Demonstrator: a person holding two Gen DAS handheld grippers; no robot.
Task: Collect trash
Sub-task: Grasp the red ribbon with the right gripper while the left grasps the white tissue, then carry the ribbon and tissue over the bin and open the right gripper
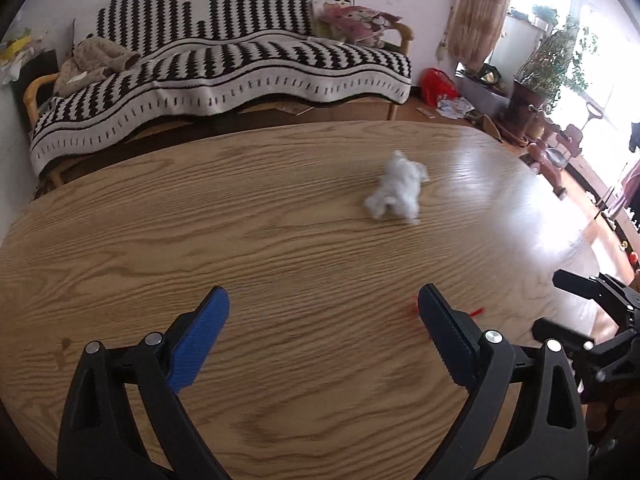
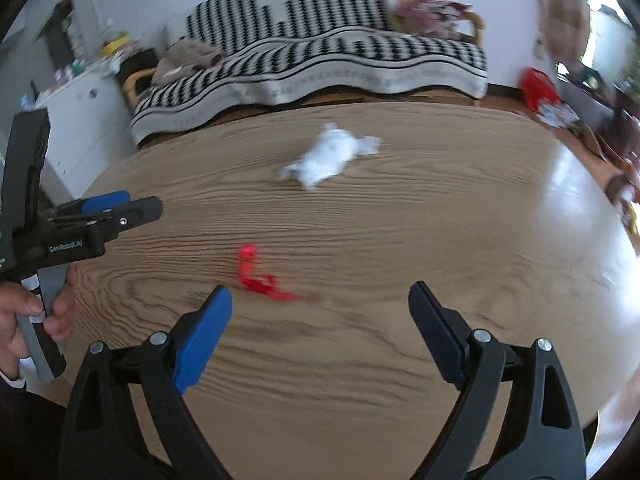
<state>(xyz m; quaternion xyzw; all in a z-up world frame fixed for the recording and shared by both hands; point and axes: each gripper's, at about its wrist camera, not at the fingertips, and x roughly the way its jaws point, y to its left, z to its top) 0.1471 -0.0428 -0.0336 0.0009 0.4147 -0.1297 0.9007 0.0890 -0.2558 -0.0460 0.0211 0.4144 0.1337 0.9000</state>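
Note:
A crumpled white tissue (image 1: 396,190) lies on the wooden table (image 1: 200,240), ahead and to the right of my left gripper (image 1: 323,308). That gripper is open and empty above the table. A red scrap (image 1: 476,312) shows just behind its right finger. In the right wrist view the red scrap (image 2: 256,272) lies on the table (image 2: 440,220) just ahead of the left finger of my right gripper (image 2: 320,304), which is open and empty. The tissue (image 2: 328,154) lies farther off. The left gripper (image 2: 100,216) shows at the left, hand-held.
A sofa (image 1: 224,52) under a black-and-white blanket stands behind the table's far edge. A red bag (image 1: 438,84) and loose clutter sit on the floor at the right. Potted plants (image 1: 548,64) stand by the bright window. A white cabinet (image 2: 80,120) stands at the left.

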